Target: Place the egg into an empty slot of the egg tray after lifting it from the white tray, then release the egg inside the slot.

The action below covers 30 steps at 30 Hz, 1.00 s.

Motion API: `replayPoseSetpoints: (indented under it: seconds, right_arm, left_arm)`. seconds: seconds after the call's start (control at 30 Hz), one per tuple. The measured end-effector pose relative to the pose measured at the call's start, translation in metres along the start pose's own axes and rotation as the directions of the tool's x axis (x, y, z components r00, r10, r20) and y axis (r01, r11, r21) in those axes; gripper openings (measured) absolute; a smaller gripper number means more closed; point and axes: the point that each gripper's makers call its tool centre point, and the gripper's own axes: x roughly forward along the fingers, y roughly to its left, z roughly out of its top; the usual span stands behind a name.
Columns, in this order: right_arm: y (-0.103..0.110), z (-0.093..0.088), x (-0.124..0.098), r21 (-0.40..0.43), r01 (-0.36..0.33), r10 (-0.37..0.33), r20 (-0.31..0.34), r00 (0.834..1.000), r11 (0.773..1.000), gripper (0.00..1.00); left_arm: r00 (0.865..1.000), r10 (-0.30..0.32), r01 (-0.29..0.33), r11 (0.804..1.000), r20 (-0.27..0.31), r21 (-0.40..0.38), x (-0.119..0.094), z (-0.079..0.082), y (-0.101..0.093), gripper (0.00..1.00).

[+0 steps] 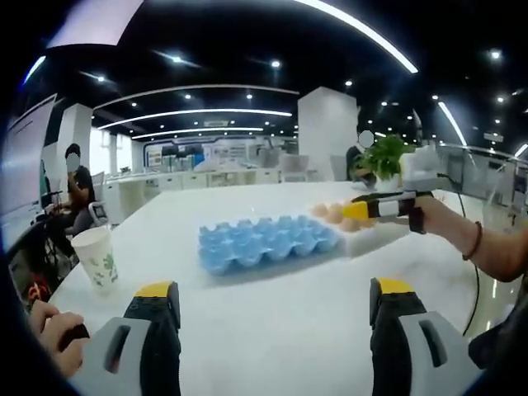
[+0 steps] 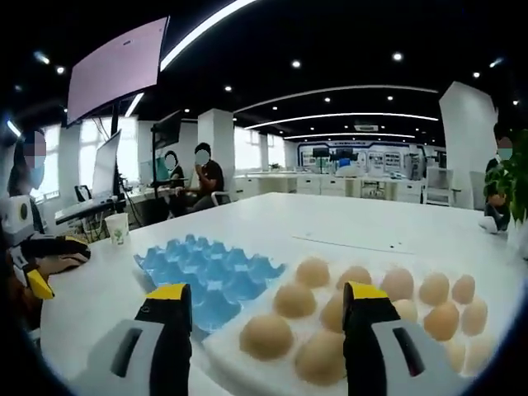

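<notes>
Two views logged. Left gripper view: left gripper (image 1: 272, 309) spread wide over bare table (image 1: 272, 289), blue egg tray (image 1: 268, 243) ahead, right gripper (image 1: 371, 208) by the eggs (image 1: 334, 214). Right gripper view: right gripper (image 2: 268, 318) wide apart, empty, above eggs (image 2: 294, 300) in white tray (image 2: 216, 348) beside the blue egg tray (image 2: 206, 268).

Colours, table scene
Moulded blue egg tray (image 2: 206, 272); tan-brown eggs (image 2: 294, 299) on white tray (image 2: 227, 351); white paper cup (image 1: 96, 257), green leaf print; yellow-tipped grey gripper jaws.
</notes>
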Motion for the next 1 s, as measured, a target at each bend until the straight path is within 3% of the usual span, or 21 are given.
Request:
replayPoseSetpoints:
  seconds: [0.43,1.0]
  right_arm:
    - [-0.007,-0.001,0.018,-0.004,0.024,-0.024,-0.022,0.999,1.0,0.73]
    - [-0.024,0.003,0.048,0.032,0.078,-0.077,-0.041,0.996,0.996,0.6]
  left_arm:
    - [1.0,-0.021,0.021,1.0,-0.02,-0.001,0.01,-0.001,-0.004,0.97]
    - [0.999,-0.018,0.018,1.0,-0.026,-0.002,0.013,0.001,-0.002,0.97]
